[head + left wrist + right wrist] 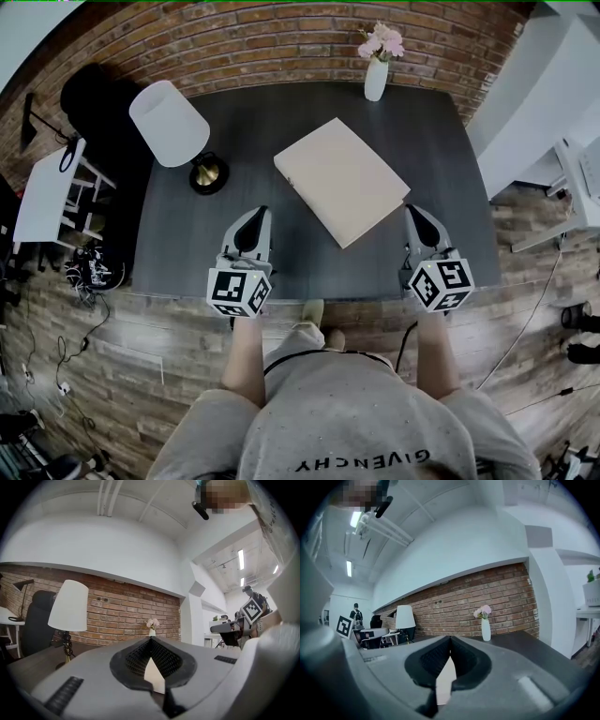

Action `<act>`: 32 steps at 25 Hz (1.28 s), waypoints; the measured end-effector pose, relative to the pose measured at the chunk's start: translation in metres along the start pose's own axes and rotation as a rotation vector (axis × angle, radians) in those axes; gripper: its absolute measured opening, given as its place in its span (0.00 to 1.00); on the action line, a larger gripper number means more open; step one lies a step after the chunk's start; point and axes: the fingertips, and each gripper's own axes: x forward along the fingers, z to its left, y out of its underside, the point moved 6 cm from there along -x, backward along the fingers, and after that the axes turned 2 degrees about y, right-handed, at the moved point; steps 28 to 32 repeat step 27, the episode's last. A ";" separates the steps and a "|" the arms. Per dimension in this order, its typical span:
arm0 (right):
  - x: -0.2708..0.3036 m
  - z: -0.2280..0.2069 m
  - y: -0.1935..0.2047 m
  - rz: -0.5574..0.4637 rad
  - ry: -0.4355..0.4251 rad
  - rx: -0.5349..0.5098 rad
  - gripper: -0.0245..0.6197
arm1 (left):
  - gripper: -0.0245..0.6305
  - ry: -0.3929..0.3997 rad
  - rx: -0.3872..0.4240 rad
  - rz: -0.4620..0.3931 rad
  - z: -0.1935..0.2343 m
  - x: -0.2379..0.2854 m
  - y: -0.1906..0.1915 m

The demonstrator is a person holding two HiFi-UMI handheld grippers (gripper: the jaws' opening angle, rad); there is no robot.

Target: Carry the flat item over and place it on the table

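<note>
The flat item (pixel 341 180), a beige rectangular board, lies at an angle on the dark table (pixel 281 248), right of its middle. My left gripper (pixel 251 217) hovers over the table's front edge, shut and empty, well left of the board. My right gripper (pixel 415 214) is also shut and empty, its tip just beside the board's near right corner, apart from it. In the left gripper view the jaws (pixel 150 639) meet at their tips, with a sliver of beige showing behind them. The right gripper view shows its jaws (pixel 450 638) shut the same way.
A white-shaded lamp (pixel 169 122) stands at the table's back left. A white vase of pink flowers (pixel 376 80) stands at the back edge against the brick wall. A white side table (pixel 47 192) and black chair (pixel 94 103) are to the left, and white furniture (pixel 534 103) to the right.
</note>
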 end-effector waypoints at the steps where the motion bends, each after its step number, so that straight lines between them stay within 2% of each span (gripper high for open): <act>1: 0.000 0.000 -0.001 -0.003 0.002 0.000 0.03 | 0.04 0.002 0.001 -0.002 0.000 0.000 -0.001; 32: 0.017 0.003 0.001 -0.004 -0.023 0.041 0.03 | 0.04 -0.013 0.026 -0.009 0.005 0.008 -0.009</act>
